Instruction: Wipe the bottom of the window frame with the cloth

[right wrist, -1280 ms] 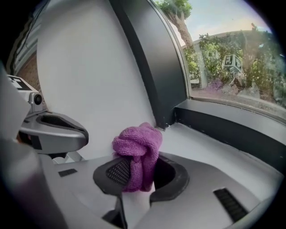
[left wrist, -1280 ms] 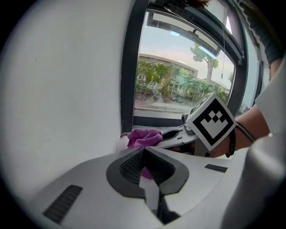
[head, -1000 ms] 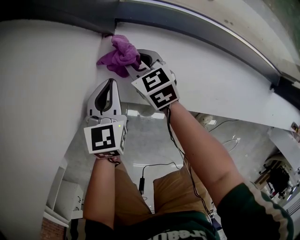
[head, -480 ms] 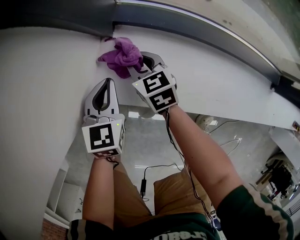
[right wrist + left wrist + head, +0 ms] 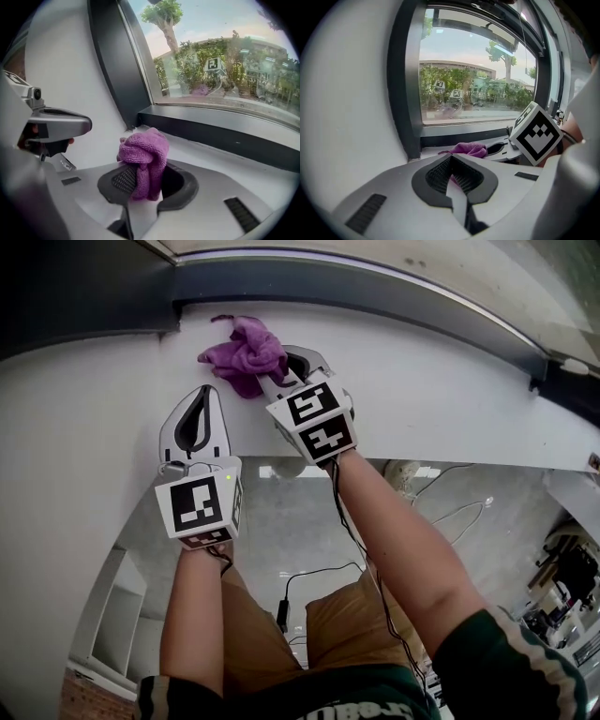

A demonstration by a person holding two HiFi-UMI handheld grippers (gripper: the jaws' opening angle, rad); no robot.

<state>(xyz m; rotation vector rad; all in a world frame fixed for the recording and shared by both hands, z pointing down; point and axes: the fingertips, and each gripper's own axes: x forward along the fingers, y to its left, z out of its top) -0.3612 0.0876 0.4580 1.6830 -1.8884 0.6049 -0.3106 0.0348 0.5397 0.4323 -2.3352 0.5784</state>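
While your right tool (image 5: pixel 277 371) grips the purple cloth (image 5: pixel 246 351) on the white sill (image 5: pixel 450 399), near the left corner of the dark window frame (image 5: pixel 375 289), your left tool (image 5: pixel 200 395) sits just left of it, jaws together, empty.

Fuzzy terry cloth (image 5: pixel 143 152), smooth matt sill (image 5: pixel 450 390)

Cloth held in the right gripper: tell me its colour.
The cloth is plain purple, no pattern; the right gripper view shows it best.
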